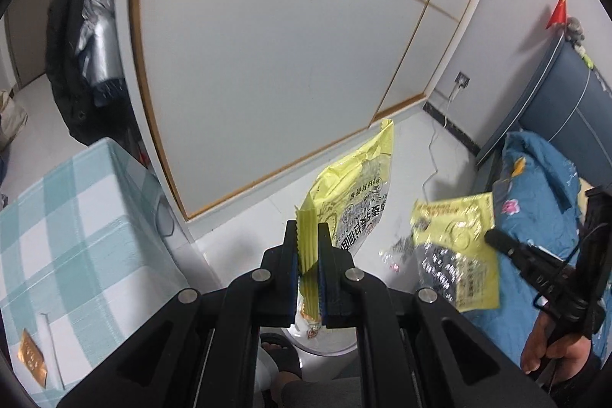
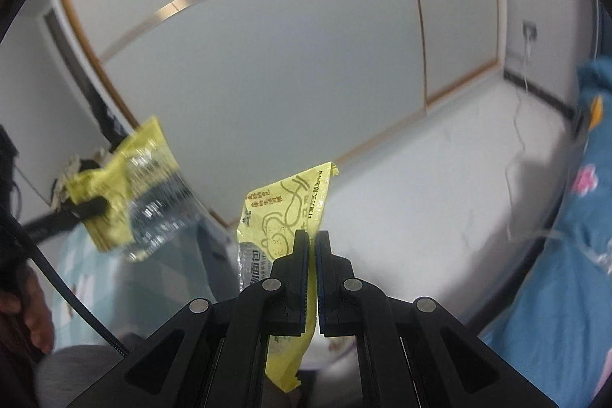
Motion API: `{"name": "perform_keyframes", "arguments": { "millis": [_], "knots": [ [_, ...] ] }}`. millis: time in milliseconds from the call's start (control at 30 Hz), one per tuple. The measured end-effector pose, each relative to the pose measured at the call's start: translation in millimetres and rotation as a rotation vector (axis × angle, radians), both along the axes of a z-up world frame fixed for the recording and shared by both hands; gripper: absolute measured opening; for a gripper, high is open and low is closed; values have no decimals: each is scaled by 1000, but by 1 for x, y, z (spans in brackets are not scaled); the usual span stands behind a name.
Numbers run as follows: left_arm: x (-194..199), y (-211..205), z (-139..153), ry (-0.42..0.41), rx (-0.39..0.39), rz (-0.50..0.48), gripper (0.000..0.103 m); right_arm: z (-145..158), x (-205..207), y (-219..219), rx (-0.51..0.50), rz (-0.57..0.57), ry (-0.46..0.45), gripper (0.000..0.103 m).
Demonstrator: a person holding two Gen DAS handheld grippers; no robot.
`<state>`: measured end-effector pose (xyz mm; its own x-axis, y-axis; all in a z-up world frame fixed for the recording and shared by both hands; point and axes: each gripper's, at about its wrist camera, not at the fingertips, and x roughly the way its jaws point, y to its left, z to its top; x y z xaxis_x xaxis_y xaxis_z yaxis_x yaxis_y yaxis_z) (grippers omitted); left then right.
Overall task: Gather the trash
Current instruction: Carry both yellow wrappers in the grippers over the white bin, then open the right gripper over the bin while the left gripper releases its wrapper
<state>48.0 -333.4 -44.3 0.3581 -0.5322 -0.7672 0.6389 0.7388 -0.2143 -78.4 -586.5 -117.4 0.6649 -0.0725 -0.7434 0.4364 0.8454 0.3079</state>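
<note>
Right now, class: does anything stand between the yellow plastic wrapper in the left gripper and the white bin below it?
Nothing visible does. The left gripper is shut on the yellow plastic wrapper, whose lower end hangs over the white bin beneath. A sandalled foot stands beside the bin, not over it.

Left tool and right tool both tilted downward, jaws clamped tight.

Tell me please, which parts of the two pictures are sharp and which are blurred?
Left wrist view: the left gripper and its yellow wrapper are sharp; the other wrapper at right is smeared. Right wrist view: the right gripper is sharp, the far wrapper and the blue bedding blurred.
</note>
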Motion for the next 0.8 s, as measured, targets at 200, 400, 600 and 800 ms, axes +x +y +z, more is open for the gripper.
{"name": "perform_keyframes", "arguments": {
  "millis": [200, 400, 600, 800],
  "knots": [
    [9, -15, -31, 72, 44, -15, 4, -83, 26, -7, 139, -2, 159, 3],
    [20, -27, -61, 153, 76, -29, 4, -142, 49, 0, 203, 35, 283, 4],
    [27, -33, -81, 216, 109, -30, 4, -182, 59, 2, 243, 48, 363, 8],
    [24, -45, -95, 261, 137, -57, 4, -205, 61, 1, 284, 60, 428, 25]
  ]
}}
